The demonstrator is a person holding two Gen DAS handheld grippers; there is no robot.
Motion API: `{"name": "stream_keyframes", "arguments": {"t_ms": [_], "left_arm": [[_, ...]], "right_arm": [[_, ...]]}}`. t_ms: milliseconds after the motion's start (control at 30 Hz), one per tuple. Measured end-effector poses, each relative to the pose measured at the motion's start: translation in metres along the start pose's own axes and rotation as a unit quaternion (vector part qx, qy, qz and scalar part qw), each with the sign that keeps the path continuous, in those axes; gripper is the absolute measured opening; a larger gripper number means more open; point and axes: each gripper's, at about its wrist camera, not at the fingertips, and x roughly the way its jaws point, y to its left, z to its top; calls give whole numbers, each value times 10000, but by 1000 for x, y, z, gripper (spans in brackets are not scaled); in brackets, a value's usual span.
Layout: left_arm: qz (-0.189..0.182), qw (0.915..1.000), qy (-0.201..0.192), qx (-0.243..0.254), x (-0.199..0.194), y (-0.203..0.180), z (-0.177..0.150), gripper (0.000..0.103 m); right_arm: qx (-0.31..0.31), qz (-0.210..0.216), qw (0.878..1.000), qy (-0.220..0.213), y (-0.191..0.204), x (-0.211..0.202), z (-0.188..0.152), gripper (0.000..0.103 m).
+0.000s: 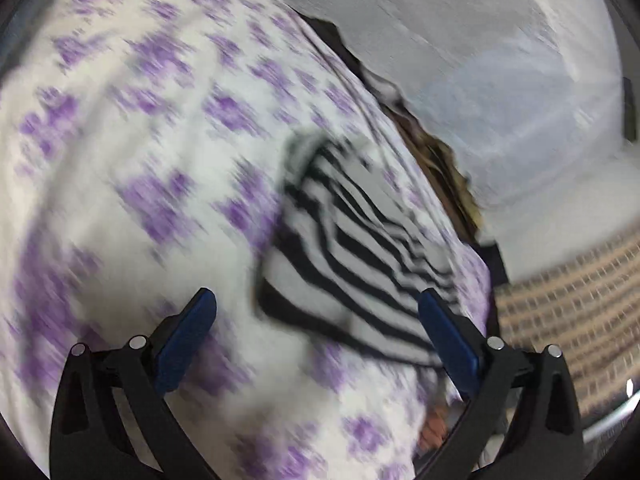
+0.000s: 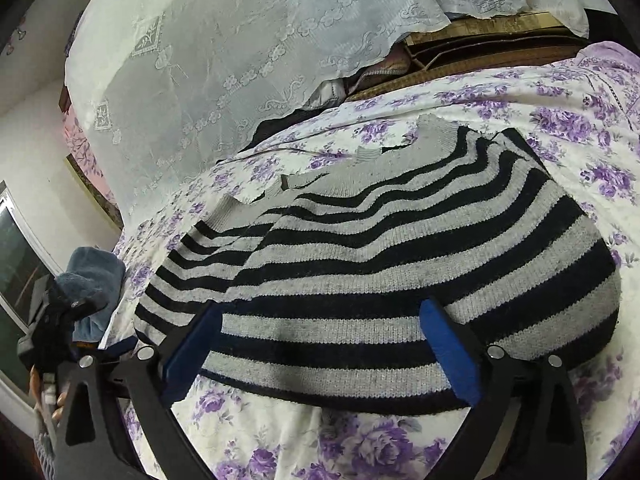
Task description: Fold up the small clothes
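Lying flat on a bedspread (image 2: 500, 96) printed with purple flowers, a grey-and-black striped sweater (image 2: 380, 272) is seen folded into a compact shape, with one sleeve laid across its left part and the neckline turned toward the far side of the bed. The right gripper (image 2: 320, 344) is held just above the near hem of the sweater with its blue-padded fingers (image 2: 452, 352) spread wide, and nothing is gripped between them. In the left wrist view, which is heavily blurred, the same sweater (image 1: 360, 264) is shown ahead and to the right, and the left gripper (image 1: 316, 336) is likewise spread apart and empty, one finger over bare bedspread (image 1: 140, 140) and the other at the sweater's near edge. A white lace cloth (image 2: 224, 60) is draped beyond the bed, and a blue-grey towel (image 2: 94, 280) is seen at the bed's left edge.
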Motion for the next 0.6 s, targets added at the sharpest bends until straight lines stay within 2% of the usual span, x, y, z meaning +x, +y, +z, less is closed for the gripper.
{"name": "stream_keyframes", "arguments": {"t_ms": [67, 167, 233, 300, 467, 533, 600], "left_arm": [[-190, 9993, 279, 128, 8, -8, -14, 98], [-238, 9977, 550, 302, 23, -19, -30, 98], [-184, 9975, 522, 433, 28, -26, -33, 98], [-225, 9980, 475, 344, 33, -25, -30, 98], [-265, 9988, 218, -362, 48, -12, 0, 98], [-119, 9987, 149, -473, 57, -16, 9, 98], [52, 9992, 77, -385, 62, -20, 15, 98]], "right_arm": [[4, 5, 10000, 0, 0, 0, 0, 99], [5, 5, 10000, 0, 0, 0, 0, 99], [-1, -16, 10000, 3, 1, -1, 0, 99], [-6, -30, 10000, 6, 2, 0, 0, 99], [-35, -61, 10000, 20, 2, 1, 0, 100], [-33, -59, 10000, 21, 2, 1, 0, 100], [-34, -60, 10000, 22, 2, 0, 0, 100]]}}
